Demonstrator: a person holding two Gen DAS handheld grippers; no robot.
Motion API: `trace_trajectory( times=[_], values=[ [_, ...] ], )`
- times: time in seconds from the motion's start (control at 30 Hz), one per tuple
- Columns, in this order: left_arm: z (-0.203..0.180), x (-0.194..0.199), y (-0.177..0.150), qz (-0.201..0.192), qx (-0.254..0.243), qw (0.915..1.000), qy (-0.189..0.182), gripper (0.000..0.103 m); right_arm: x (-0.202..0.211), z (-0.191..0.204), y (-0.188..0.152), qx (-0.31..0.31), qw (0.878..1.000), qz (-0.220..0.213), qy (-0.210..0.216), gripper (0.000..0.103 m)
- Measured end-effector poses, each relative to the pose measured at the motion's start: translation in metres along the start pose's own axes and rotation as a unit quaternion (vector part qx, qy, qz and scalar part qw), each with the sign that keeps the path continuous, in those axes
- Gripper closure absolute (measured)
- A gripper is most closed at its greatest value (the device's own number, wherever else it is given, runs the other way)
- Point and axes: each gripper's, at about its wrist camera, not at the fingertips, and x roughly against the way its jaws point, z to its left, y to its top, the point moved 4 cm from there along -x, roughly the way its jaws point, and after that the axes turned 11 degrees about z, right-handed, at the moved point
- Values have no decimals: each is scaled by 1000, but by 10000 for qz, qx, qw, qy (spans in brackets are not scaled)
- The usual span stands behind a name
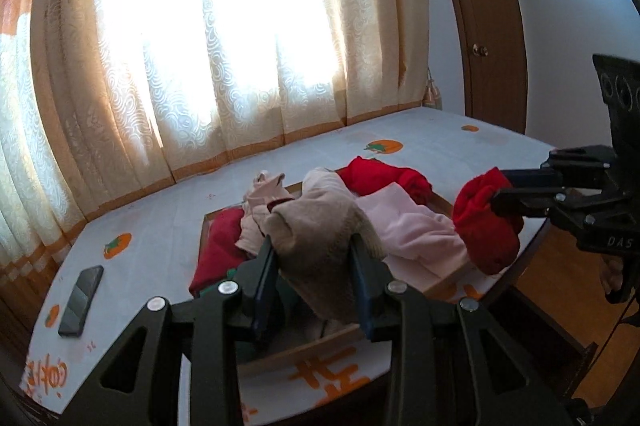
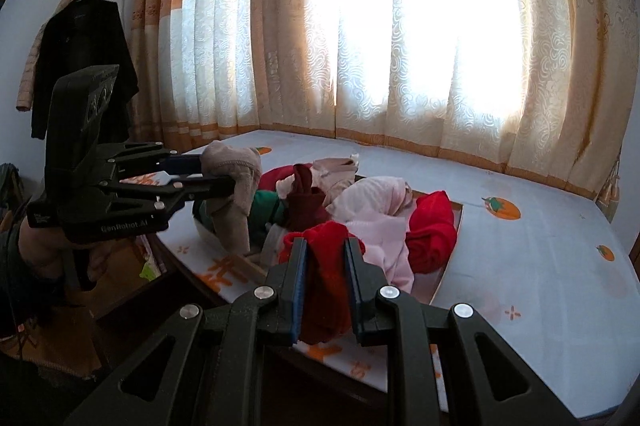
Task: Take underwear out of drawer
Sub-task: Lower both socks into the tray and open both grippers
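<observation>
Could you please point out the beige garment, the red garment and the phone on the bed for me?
beige garment (image 1: 320, 250): left wrist view, on the fabric between the fingers.
red garment (image 2: 326, 282): right wrist view, on the cloth between the pads.
phone (image 1: 81, 300): left wrist view, middle of its screen.

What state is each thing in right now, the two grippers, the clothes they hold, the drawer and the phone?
Left gripper: shut on beige garment.
Beige garment: lifted, hanging.
Right gripper: shut on red garment.
Red garment: lifted, dangling.
Wooden drawer: on the bed, full of clothes.
Phone: flat, screen dark.
</observation>
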Motion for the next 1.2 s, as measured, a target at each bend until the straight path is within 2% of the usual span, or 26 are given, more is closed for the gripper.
trace_trajectory(
  times=[0.4, 0.67, 0.87, 1.13, 1.2],
  values=[
    [18, -43, 21, 507, 196, 9985, -99, 70, -35, -16, 32, -305, 9994, 94, 130, 83],
    [26, -68, 18, 851, 339, 9956, -199, 70, -65, -16, 37, -403, 9982, 341, 268, 83],
    [26, -77, 18, 931, 351, 9948, -206, 69, -85, -15, 34, -425, 9972, 579, 228, 83],
    [23, -89, 20, 1029, 246, 9943, -114, 61, -106, -17, 28, -442, 9950, 889, 105, 83],
    [20, -93, 19, 1078, 157, 9940, -78, 55, -112, -18, 25, -459, 9940, 992, 83, 83]
  ],
)
